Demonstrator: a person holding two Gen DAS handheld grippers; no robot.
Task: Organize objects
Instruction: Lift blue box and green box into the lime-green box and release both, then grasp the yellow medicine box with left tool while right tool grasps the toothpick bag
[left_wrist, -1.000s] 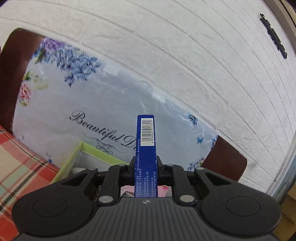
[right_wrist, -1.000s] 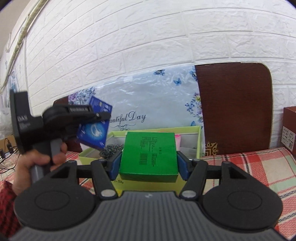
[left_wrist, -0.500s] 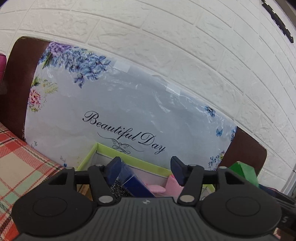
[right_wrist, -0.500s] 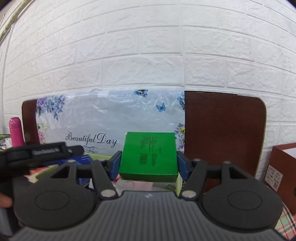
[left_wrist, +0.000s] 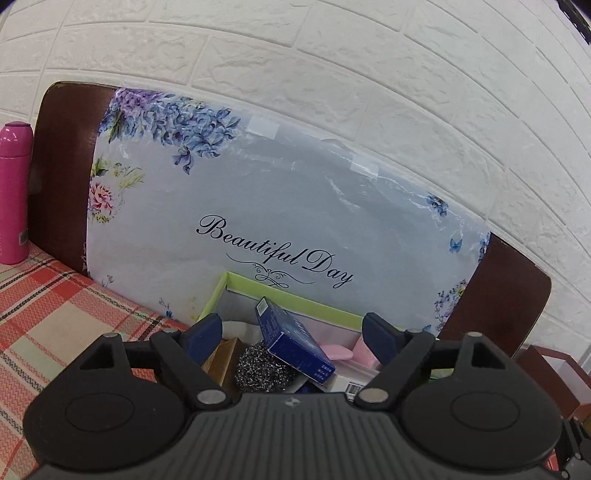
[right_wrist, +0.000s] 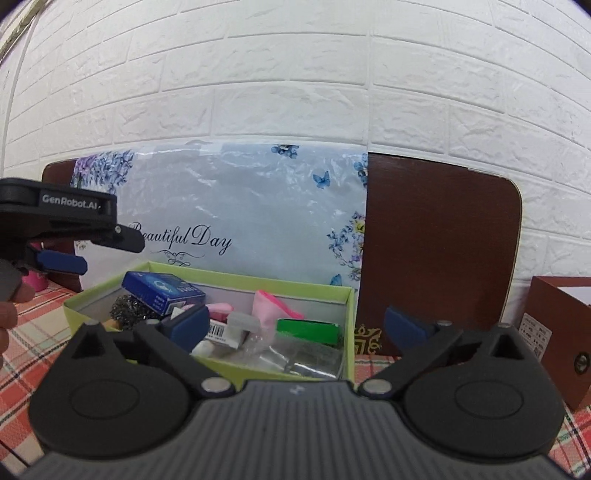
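**Operator:** Both boxes look to be in. Am I clear to back out?

**Coach:** Nearly. Your left gripper (left_wrist: 291, 334) has nothing between its pads and its jaws are opening. The blue box (left_wrist: 291, 341) is already inside the green tray (right_wrist: 207, 275), propped at a tilt on the steel scourer (left_wrist: 258, 365). Your right gripper (right_wrist: 295, 325) is also empty, with its jaws opening. The green box (right_wrist: 307, 329) lies in the tray's right end, against the wall nearest the brown board (right_wrist: 439, 254).

**Operator:** So what should I watch on the way out?

**Coach:** Let both pairs of jaws finish spreading before you move, so that no pad drags a box out with it. I'd judge the blue box to be the risky one: it is perched rather than flat, and a nudge from your left pads could tip it over the rim. Lift that gripper up and back instead of sweeping sideways. On the right, keep your fingers clear of the pink pouch (right_wrist: 273, 304) and the clear bag (right_wrist: 306, 354) at the front.

**Operator:** And the tray itself?

**Coach:** It sits on the checked tabletop (right_wrist: 373, 365), close to the floral board (right_wrist: 240, 206). Don't knock its front wall.
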